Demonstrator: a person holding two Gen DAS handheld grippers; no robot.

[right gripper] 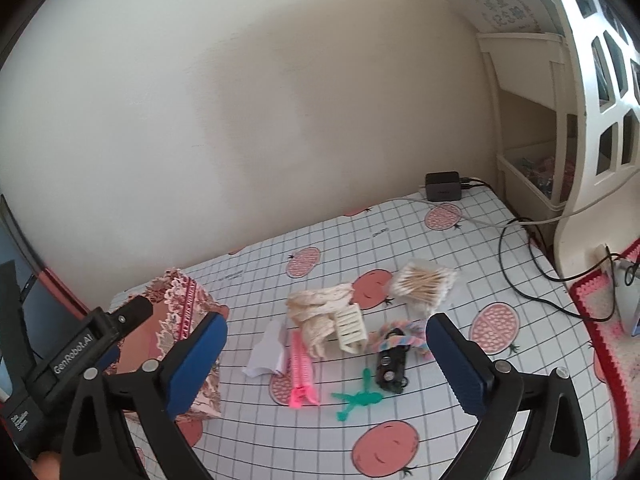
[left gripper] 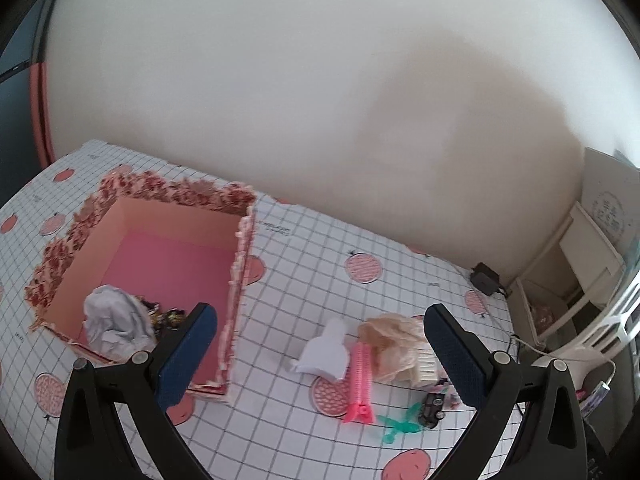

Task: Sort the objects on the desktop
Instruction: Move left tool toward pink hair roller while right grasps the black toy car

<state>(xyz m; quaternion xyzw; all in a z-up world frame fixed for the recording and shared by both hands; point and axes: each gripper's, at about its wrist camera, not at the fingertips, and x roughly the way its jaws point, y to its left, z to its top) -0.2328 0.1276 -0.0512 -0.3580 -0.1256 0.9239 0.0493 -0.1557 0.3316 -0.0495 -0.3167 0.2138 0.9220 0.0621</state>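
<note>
Two grippers over a desk with a checked cloth. Left gripper with jaws wide open, nothing between them. Right gripper the same — jaws wide apart, empty.

On the left, a pink box with a lacy rim, open at the top. Inside, at the near corner, a crumpled white wad and some small dark bits, too small to tell.

To the right of the box, a little heap not yet sorted:
- white paper scrap — very light, floppy, likely to slide; best pinched at an edge.
- pink comb-like clip, touching the paper; stiff and thin, probably easy to grab across its long middle.
- cream lace cloth — soft, squashy, best bunched at the thick part.
- cream plastic rack, leaning on the lace; hard and hollow.
- small black toy car, hard, may roll; best held by its sides.
- green plastic figure, flat on the desk, near the car; thin limbs, so take the body.
- pastel twisted rope behind the car, soft.
- bag of cotton swabs, farthest back; light, slippery wrap.
</note>
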